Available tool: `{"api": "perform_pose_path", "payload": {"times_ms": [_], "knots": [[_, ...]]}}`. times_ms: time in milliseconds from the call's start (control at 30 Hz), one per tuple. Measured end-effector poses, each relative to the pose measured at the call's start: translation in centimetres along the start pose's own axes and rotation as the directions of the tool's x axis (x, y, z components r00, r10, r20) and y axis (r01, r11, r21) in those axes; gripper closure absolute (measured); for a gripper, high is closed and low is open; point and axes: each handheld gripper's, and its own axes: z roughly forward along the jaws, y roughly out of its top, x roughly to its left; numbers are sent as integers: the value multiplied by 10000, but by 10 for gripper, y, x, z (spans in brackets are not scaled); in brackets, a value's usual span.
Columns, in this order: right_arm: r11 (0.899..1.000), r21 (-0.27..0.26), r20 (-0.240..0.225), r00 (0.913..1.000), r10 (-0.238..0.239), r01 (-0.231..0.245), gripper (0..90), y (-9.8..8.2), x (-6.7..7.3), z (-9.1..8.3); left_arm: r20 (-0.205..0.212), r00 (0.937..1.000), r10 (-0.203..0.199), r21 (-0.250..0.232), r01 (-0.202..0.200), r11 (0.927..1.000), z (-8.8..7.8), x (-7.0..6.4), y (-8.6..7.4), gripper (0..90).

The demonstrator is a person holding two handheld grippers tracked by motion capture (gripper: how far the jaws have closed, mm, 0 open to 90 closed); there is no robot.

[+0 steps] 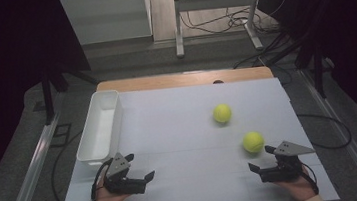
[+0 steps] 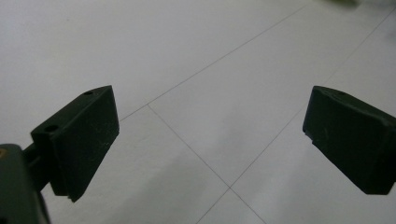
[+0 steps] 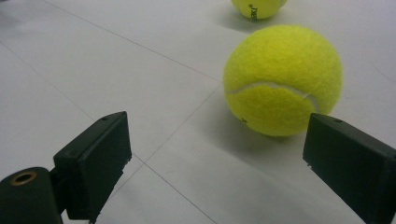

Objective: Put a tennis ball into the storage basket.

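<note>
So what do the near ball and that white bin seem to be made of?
Near ball: fuzzy yellow-green felt, matte, with a pale curved seam, so it looks like a tennis ball; the core is hidden. White bin: smooth, thin-walled, with rounded corners and a slight sheen, probably moulded plastic, though the high view leaves that open.

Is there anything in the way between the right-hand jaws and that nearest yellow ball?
Nothing visible. The right gripper has its jaws open, and only bare white table lies between it and the near tennis ball.
</note>
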Motion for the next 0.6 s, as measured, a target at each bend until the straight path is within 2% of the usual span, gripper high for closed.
{"api": "perform_pose_path", "payload": {"times_ms": [233,467,600], "knots": [[10000,-27,-36,10000,53,-53,84,-1,-1,0,33,9999,-170,-33,170,9999,2,-1,1,41],[9999,109,-231,9997,-121,123,85,0,2,1,-49,9996,-275,29,275,9996,4,-1,2,41],[9997,64,-194,9995,-230,231,87,1,4,1,-90,9995,-291,80,292,9995,3,-4,2,41]]}}
